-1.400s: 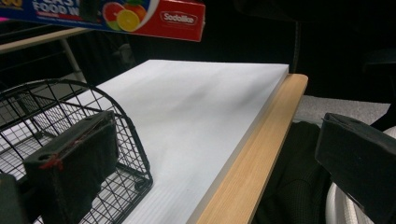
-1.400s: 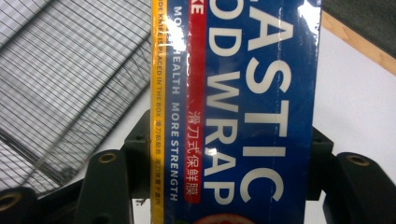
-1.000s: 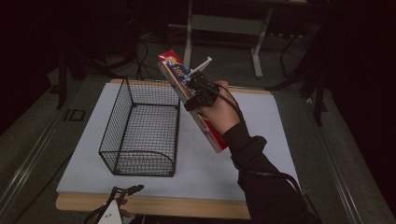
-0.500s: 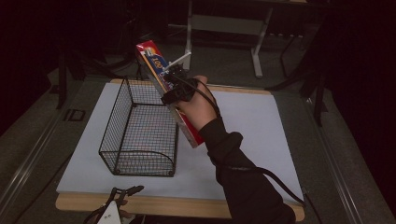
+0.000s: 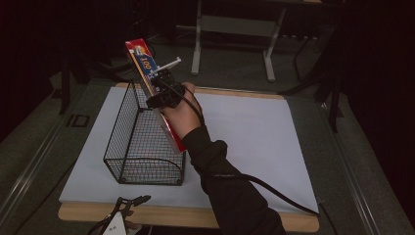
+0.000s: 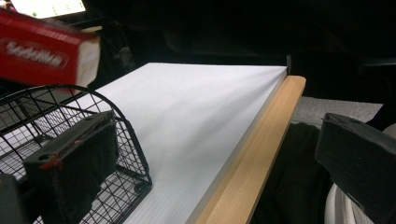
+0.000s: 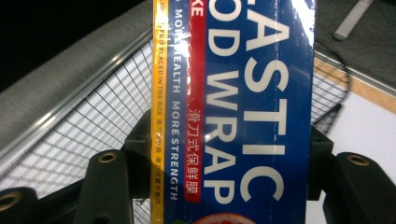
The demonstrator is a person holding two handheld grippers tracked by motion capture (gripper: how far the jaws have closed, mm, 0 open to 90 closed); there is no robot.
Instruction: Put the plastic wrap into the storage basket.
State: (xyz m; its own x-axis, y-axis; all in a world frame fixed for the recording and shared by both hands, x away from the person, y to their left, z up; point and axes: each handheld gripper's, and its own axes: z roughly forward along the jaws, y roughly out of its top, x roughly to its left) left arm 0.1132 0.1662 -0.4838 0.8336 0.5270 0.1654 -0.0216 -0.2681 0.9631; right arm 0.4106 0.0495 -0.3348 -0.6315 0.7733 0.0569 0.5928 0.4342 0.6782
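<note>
White counter (image 5: 254, 142) below, my right claw (image 5: 164, 90) clamps the food wrap box (image 5: 147, 63) tilted over the wire basket (image 5: 142, 147) — next, I judge, lowering it inside — left claw (image 5: 128, 204) gaping, idle.

plastic wrap box (image 5: 155, 93): long, red and blue, tilted, top leaning away, held over the right wall of the wire basket (image 5: 128, 147). basket: black, open-topped, on the desk's left half.
</note>
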